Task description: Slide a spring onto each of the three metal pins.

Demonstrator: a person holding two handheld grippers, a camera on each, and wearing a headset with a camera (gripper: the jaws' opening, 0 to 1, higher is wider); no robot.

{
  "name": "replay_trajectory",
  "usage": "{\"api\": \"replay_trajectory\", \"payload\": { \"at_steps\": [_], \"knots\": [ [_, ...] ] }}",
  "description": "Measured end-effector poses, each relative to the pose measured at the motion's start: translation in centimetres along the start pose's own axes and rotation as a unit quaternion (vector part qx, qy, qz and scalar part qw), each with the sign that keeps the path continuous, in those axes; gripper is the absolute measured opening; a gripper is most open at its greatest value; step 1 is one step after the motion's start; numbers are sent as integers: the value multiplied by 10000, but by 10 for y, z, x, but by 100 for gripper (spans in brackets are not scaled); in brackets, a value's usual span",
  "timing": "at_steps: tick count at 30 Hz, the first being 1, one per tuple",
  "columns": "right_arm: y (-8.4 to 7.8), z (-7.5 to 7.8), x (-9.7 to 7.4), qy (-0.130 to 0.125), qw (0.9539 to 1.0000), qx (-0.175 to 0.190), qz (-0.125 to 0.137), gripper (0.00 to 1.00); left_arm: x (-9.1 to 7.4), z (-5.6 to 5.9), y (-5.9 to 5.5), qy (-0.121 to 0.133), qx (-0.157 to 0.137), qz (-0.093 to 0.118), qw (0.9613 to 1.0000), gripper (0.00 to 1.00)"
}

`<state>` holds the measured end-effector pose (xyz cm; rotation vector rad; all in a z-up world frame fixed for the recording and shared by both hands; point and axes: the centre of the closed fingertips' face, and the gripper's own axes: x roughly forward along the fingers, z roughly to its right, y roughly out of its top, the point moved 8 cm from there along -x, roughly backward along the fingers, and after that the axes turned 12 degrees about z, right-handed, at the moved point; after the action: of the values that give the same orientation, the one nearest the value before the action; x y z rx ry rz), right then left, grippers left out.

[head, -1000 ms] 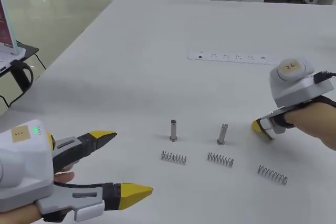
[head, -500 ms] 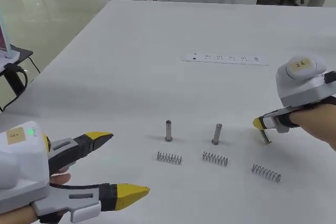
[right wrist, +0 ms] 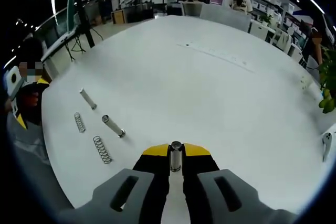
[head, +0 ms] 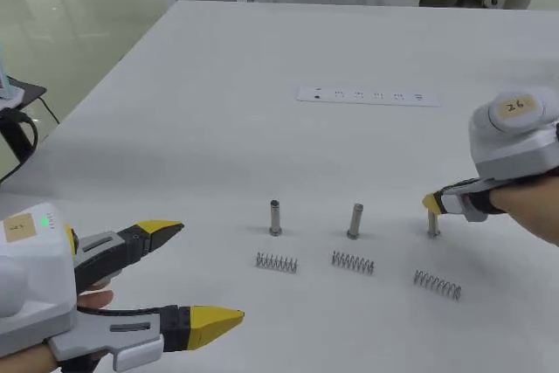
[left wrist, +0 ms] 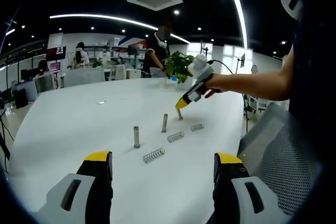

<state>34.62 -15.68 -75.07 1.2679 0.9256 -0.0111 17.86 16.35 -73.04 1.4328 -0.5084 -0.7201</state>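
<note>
Now that the right pin [head: 433, 225] stands upright, I'd call the setup nearly done and the threading not yet begun. On the white table [head: 262, 85] my left gripper [head: 210, 270] hangs low, well left of the middle pin [head: 355, 220], its jaws spread wide with nothing between them. My right gripper [head: 430, 204] is just right of the middle pin, clenched on the top of the right pin; in the right gripper view the jaws close round its shaft. A strip [head: 367, 96] lies far behind the middle pin.

Half a second ago the right pin leaned in the grip. It now looks vertical with its base at the table, in a row with the middle pin and the left pin [head: 275, 217]. That gives me three standing pins.

The springs lie flat just in front of the row. One [head: 352, 262] is before the middle pin, one [head: 276, 262] left of that and one [head: 437, 285] right. None is on a pin. I think the next job is to let go gently and fetch a spring.
</note>
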Motion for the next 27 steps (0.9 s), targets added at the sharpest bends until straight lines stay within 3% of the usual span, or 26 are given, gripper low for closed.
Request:
{"api": "replay_trajectory", "payload": {
  "at_steps": [18,27],
  "knots": [
    [-9,-2,-13,-24,9999,15,104,6,1,1,0,-12,-8,-15,10000,75],
    [-10,-4,-14,-4,9998,-190,64,6,1,1,0,-14,-14,0,10000,75]
  ]
}}
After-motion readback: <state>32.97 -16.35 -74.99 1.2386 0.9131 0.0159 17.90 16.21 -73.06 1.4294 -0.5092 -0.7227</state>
